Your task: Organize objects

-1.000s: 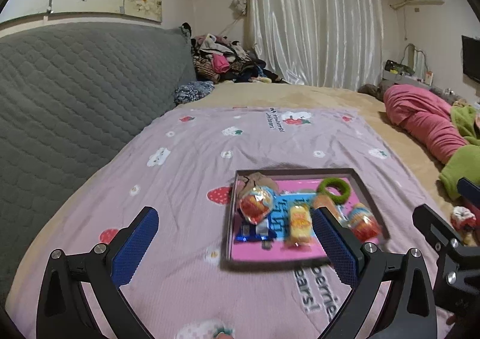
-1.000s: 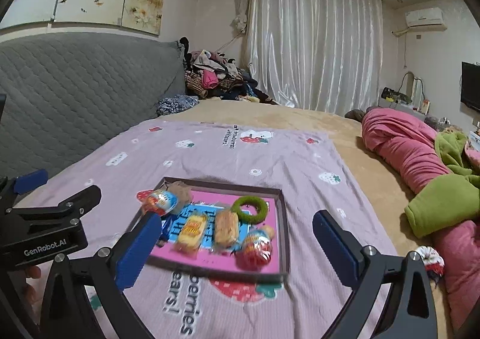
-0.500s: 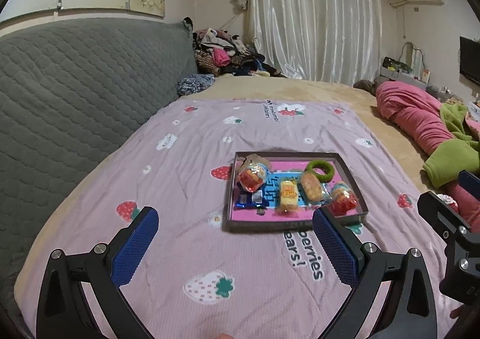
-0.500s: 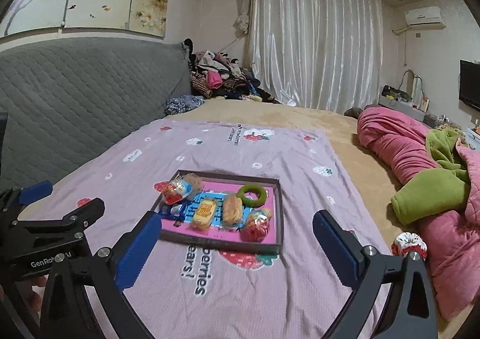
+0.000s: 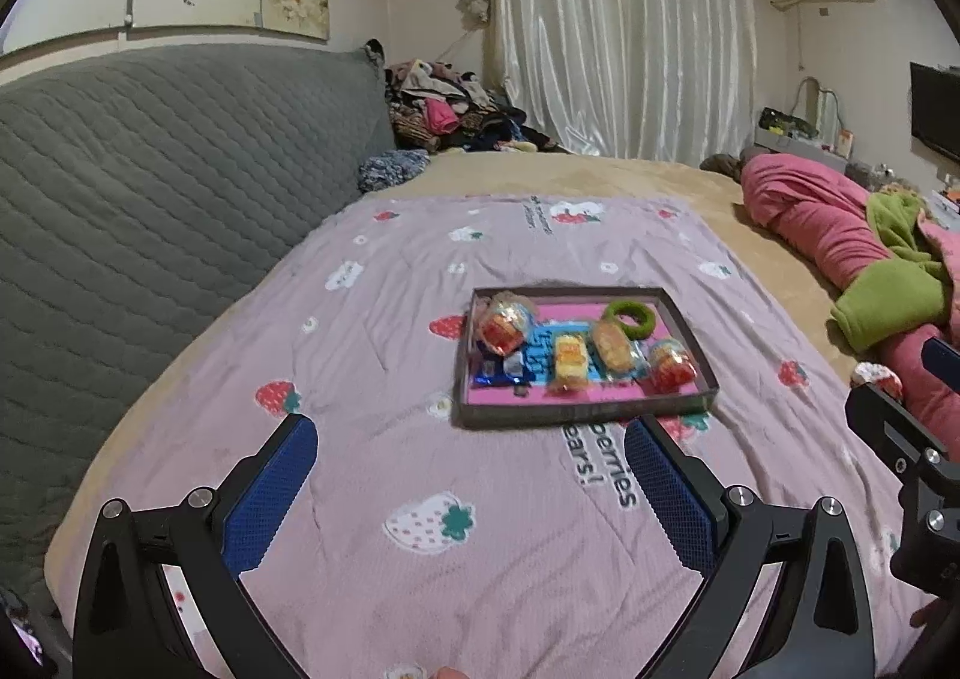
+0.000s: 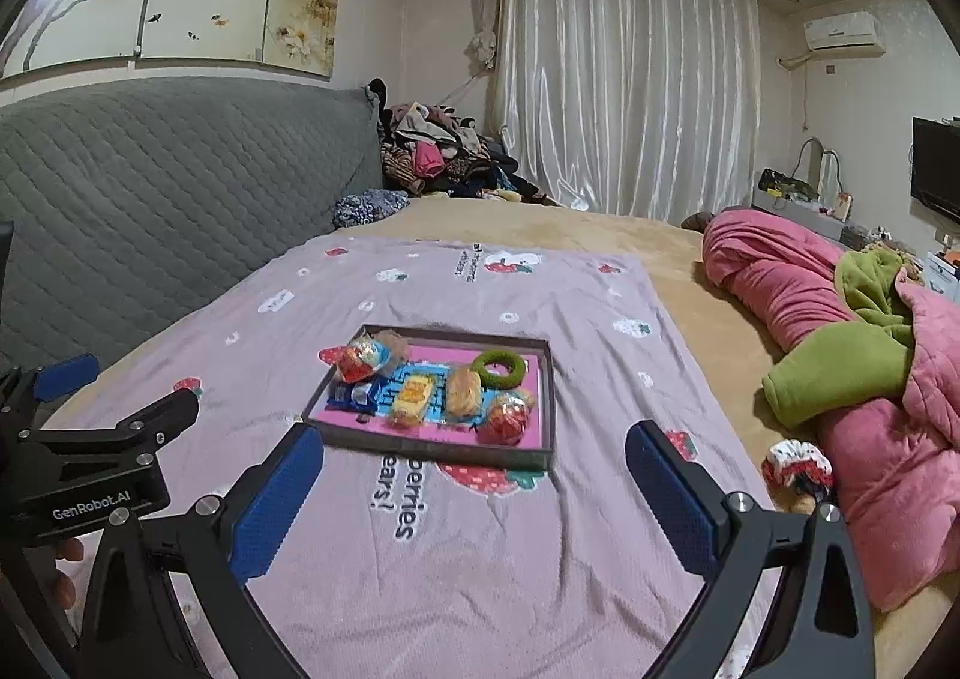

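I hold both grippers, left (image 5: 471, 490) and right (image 6: 474, 490), wide and empty, near the tray (image 6: 336, 397). Snacks and a green ring (image 6: 499, 368) sit inside it; only the scrunchie (image 6: 795, 466) at right looks left out.

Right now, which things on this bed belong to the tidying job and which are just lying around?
For the job:
tray
green ring
snack packets

Lying about:
pink quilt
green blanket
clothes pile
frilly scrunchie

Both tongs open, empty.
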